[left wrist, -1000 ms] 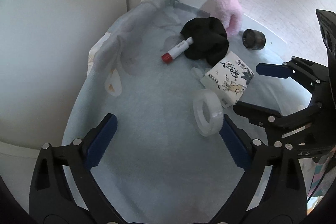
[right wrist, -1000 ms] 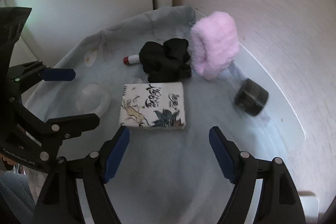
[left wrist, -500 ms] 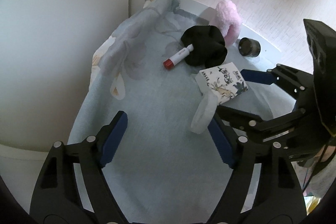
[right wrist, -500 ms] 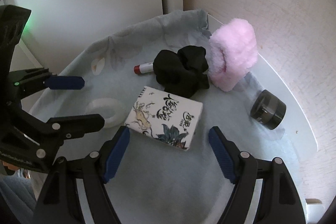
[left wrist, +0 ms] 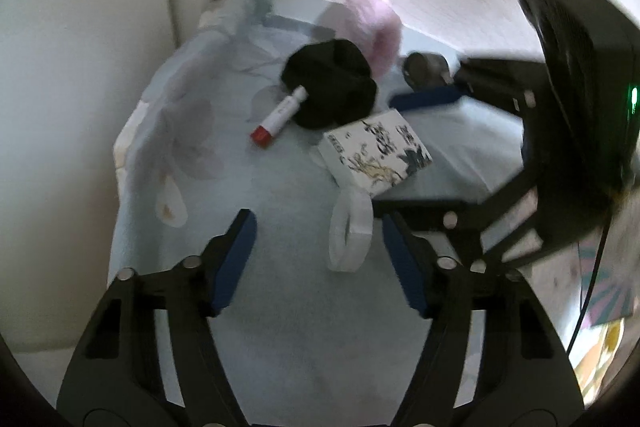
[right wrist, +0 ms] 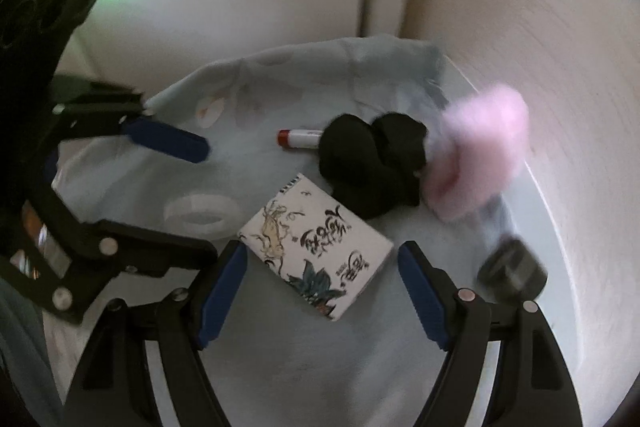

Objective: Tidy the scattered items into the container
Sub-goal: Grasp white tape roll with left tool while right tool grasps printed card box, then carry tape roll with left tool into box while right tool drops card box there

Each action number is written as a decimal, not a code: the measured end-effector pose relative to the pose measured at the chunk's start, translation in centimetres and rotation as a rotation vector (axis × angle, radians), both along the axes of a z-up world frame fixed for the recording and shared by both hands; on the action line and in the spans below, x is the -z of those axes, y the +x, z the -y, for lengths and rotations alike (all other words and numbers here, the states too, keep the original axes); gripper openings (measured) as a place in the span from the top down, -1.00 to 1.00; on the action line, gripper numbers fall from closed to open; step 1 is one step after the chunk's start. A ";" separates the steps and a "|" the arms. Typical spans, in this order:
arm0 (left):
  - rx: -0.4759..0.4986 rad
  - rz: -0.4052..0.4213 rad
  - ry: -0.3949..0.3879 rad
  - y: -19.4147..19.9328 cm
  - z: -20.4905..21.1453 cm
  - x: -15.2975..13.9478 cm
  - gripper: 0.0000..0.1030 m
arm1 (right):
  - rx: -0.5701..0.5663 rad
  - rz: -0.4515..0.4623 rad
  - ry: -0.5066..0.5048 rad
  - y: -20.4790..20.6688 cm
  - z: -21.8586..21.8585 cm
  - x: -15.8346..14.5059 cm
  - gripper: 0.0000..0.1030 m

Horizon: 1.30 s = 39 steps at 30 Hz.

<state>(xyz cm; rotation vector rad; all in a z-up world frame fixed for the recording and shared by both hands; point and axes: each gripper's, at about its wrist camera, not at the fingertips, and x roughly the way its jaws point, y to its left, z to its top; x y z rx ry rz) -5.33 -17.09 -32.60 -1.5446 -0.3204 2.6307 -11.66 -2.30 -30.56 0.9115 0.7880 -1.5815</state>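
My left tongs (left wrist: 316, 263), half-narrowed and closing, straddle the tape ring (left wrist: 349, 233); my right tongs (right wrist: 322, 291), wide and empty, frame the tissue pack (right wrist: 316, 251).

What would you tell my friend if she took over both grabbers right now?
Left gripper: open, fingers have just been closing around the clear tape ring, not pressing yet.
Right gripper: open, empty, over the white illustrated tissue pack.
Red-capped white tube, black fabric scrunchie, pink fluffy scrunchie and dark round jar lie on the pale blue cloth.
No container in view; nothing tidied yet.
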 end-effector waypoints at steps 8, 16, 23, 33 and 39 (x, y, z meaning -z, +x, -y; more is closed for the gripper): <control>0.055 0.012 -0.016 -0.3 -0.4 0.2 0.33 | -0.275 -0.043 0.127 0.6 2.5 -0.3 -0.41; 0.087 0.002 -0.054 -0.2 -0.8 -0.5 0.83 | -0.253 -0.025 0.129 0.7 2.6 0.0 -0.10; 0.050 -0.010 -0.039 0.2 -0.4 -1.2 0.83 | -0.141 0.041 0.098 0.9 1.3 -0.2 -0.07; -0.039 -0.052 0.005 1.3 0.8 -6.5 0.83 | 0.135 0.087 -0.028 3.3 -2.8 -5.9 -0.07; -0.020 -0.120 -0.006 3.4 -1.0 -11.8 0.83 | 0.323 0.069 -0.140 4.6 -7.4 -13.0 -0.07</control>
